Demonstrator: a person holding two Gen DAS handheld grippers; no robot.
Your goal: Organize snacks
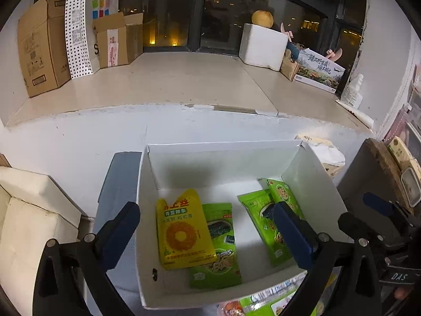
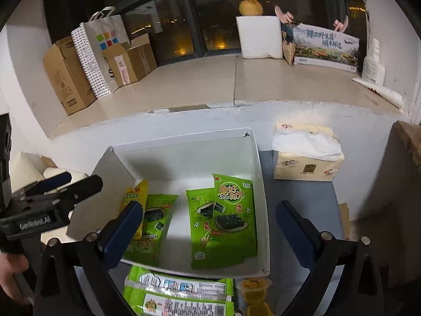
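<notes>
A white open box holds a yellow snack pack at its left, a green seaweed pack beside it, and two more green seaweed packs at its right. My left gripper is open and empty above the box. My right gripper is open and empty above the box's near edge. In front of the box lie green packs and yellow jelly cups. My right gripper also shows in the left wrist view.
A tissue pack stands right of the box. A raised beige ledge behind carries cardboard boxes, a paper bag, a white foam box and a printed carton. A white cushion lies at left.
</notes>
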